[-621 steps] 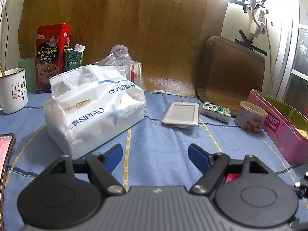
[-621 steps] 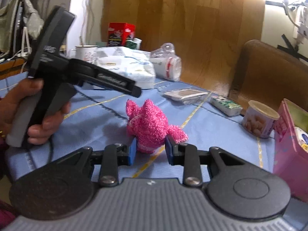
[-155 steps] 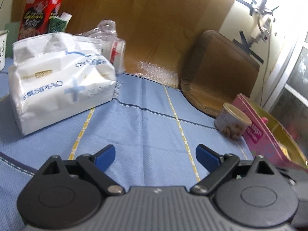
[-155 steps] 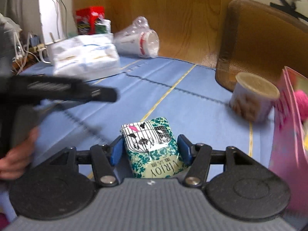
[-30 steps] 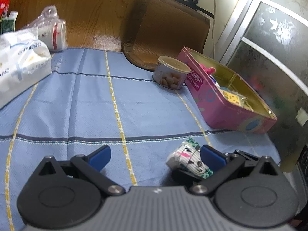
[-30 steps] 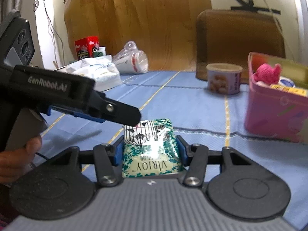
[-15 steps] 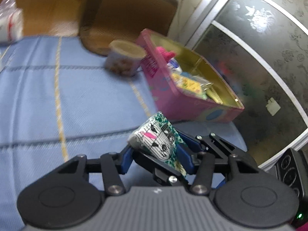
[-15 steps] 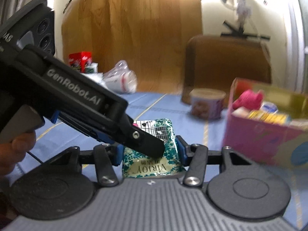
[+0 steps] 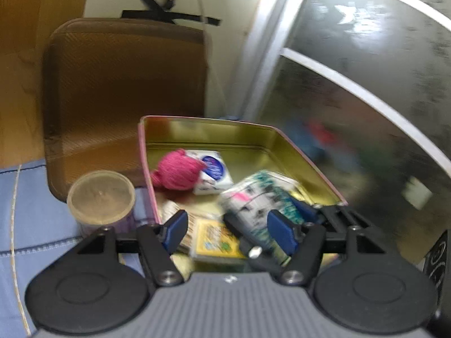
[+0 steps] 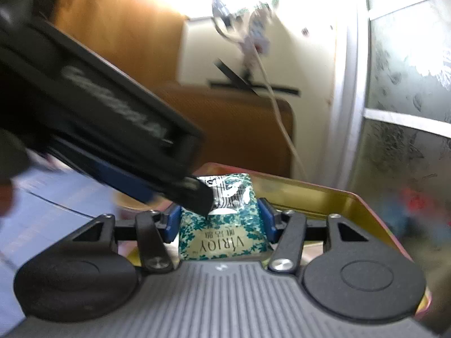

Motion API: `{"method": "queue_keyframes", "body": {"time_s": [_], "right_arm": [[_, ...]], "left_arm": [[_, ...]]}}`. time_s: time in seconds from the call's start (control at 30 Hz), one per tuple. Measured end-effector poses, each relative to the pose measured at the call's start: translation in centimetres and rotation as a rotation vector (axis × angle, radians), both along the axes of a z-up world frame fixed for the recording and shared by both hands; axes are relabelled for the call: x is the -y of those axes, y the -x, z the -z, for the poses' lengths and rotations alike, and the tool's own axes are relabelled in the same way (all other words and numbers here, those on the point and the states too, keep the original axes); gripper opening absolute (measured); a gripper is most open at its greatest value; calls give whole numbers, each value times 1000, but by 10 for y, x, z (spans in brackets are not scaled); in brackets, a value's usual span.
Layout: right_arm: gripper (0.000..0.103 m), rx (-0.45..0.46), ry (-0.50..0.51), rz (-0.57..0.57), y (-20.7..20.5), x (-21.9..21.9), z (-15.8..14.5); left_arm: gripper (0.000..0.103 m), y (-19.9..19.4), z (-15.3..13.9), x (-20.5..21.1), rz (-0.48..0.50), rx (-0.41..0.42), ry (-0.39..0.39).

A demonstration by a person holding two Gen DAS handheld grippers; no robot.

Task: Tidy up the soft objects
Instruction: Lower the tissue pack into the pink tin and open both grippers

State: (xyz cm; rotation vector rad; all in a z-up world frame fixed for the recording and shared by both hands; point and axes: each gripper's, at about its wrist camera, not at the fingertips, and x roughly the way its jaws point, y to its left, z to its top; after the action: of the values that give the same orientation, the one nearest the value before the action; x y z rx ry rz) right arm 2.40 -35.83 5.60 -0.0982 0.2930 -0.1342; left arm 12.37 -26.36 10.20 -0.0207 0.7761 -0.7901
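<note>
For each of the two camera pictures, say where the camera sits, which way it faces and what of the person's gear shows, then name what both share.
Left wrist: sits on the left gripper, facing down into the open pink tin; its own blue fingers show, spread and gripping nothing.
Right wrist: sits on the right gripper, facing the tin's rim and the brown chair back; its fingers pinch the green tissue pack, and the left gripper crosses the view.
Shared: the tin, the tissue pack, the chair back.

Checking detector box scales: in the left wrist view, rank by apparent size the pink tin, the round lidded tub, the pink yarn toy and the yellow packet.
1. Pink tin, clearly largest.
2. Round lidded tub.
3. Pink yarn toy and yellow packet: too alike to rank; the packet is nearer the camera, partly hidden and blurred.
</note>
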Motion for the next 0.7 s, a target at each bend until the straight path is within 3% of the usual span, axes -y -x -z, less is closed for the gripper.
{"method": "queue_keyframes", "body": {"time_s": [0.1,0.23,0.4,0.43,0.47,0.53,0.63,0.7], "right_arm": [[58,-15,-43,38,-1,18,7],[58,21,-102,40,28,23,19],[57,-14,-112,42,41,21,26],[50,-27,-120,23,42,21,24],[32,-47,-122,6,41,20,21],[13,-117,-138,-20,34,21,16],[13,-191,-211,-51,15,28,7],[14,-206,-194,-15,-5,26,4]], "left_arm": [[66,-3,7,-6,-13,-47,25],[68,3,15,-18,-29,-20,2],[68,12,19,-28,-17,-35,13],[70,16,18,-31,-14,-24,10],[71,21,18,-35,-12,-9,7],[72,30,16,-41,-12,19,4],[72,40,16,-50,-13,39,9],[72,42,17,-51,-15,35,10]]}}
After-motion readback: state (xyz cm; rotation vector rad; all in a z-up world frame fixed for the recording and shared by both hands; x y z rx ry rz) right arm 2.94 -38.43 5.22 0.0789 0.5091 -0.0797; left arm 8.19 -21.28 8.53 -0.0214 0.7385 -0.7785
